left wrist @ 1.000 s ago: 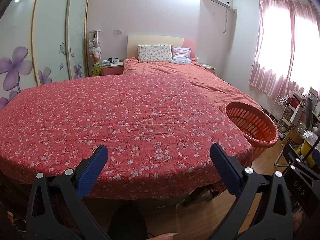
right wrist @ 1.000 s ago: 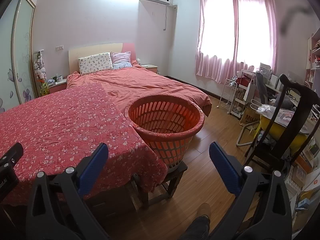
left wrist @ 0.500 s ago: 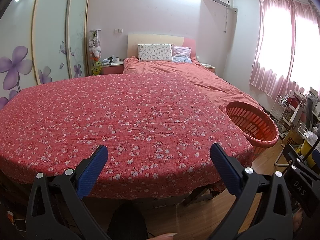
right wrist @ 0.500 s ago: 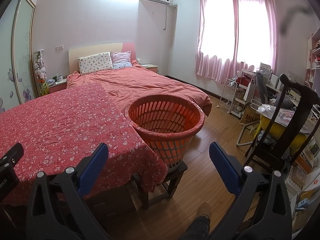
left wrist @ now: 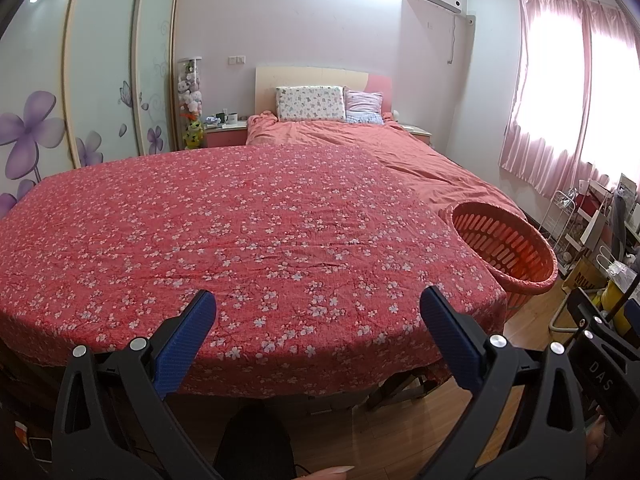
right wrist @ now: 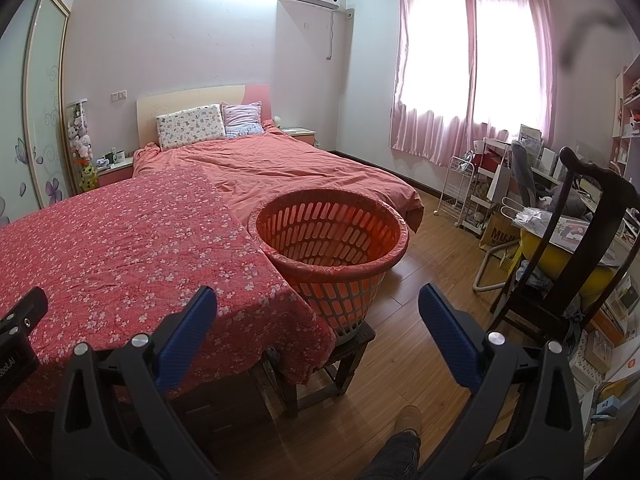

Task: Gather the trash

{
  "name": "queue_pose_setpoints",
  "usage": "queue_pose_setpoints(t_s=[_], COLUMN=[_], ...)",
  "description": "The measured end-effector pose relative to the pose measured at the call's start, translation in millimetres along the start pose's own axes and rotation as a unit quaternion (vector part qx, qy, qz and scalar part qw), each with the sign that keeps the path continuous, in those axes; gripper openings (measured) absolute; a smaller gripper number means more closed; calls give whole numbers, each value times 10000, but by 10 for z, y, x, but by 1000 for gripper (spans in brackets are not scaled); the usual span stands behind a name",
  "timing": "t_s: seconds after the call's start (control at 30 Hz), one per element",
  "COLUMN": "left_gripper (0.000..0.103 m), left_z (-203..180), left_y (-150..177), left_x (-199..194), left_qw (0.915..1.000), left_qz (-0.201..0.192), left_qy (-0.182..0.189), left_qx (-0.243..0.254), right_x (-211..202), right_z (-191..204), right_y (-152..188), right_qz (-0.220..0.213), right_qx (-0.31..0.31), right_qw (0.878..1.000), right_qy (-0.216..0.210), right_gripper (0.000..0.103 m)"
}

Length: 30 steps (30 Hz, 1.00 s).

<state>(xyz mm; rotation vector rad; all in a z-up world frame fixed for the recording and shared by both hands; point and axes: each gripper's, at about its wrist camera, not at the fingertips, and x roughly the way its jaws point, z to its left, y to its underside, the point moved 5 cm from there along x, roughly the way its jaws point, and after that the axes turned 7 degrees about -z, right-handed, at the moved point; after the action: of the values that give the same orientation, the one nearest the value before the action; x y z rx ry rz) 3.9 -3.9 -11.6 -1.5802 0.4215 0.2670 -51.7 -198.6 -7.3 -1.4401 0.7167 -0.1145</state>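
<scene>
Both grippers hang spread wide with nothing between their blue pads. From the left wrist view, the left gripper [left wrist: 316, 332] sits above the near edge of a table covered by a red flowered cloth [left wrist: 240, 232], its fingers apart over the hanging hem. At the right edge of that view, part of the right gripper's black body shows, apart from the cloth. From the right wrist view, the right gripper [right wrist: 318, 330] points past the cloth's corner toward an orange basket [right wrist: 328, 236]; its left pad overlaps the cloth, its right pad overlaps bare wood floor [right wrist: 416, 280]. Slotted around its wall, the basket stands upright on a dark stool [right wrist: 340, 356], touching or just beside the cloth's right edge; which of the two is unclear. No trash can be made out on the cloth, and the visible part of the basket's inside looks bare. Behind the table lies a bed [right wrist: 288, 168] under a pink cover, with two pillows [right wrist: 192, 124] against the headboard. Pink curtains [right wrist: 468, 68] hang at a bright window to the right. A dark wooden chair [right wrist: 576, 240] stands near the right gripper, with cluttered shelves behind it. At the bottom, a person's trouser leg and shoe [right wrist: 406, 420] rest on the floor.
</scene>
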Motion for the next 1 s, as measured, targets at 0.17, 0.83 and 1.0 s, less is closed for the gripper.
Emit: queue_pose_setpoints(t_s=[0.17, 0.83, 1.0], left_gripper=[100, 100, 100], left_z=[1, 0, 10], left_y=[5, 31, 26], left_x=[-4, 1, 10], left_qw=[10000, 10000, 10000], left_qz=[8, 43, 48], left_qy=[2, -15, -16], left_qx=[6, 9, 13], right_x=[0, 33, 30], right_z=[-2, 24, 27], right_y=[-4, 100, 104], right_qz=[4, 48, 53], right_qx=[-1, 2, 5], right_qw=[10000, 10000, 10000], right_qy=[0, -2, -4], right_gripper=[98, 98, 98])
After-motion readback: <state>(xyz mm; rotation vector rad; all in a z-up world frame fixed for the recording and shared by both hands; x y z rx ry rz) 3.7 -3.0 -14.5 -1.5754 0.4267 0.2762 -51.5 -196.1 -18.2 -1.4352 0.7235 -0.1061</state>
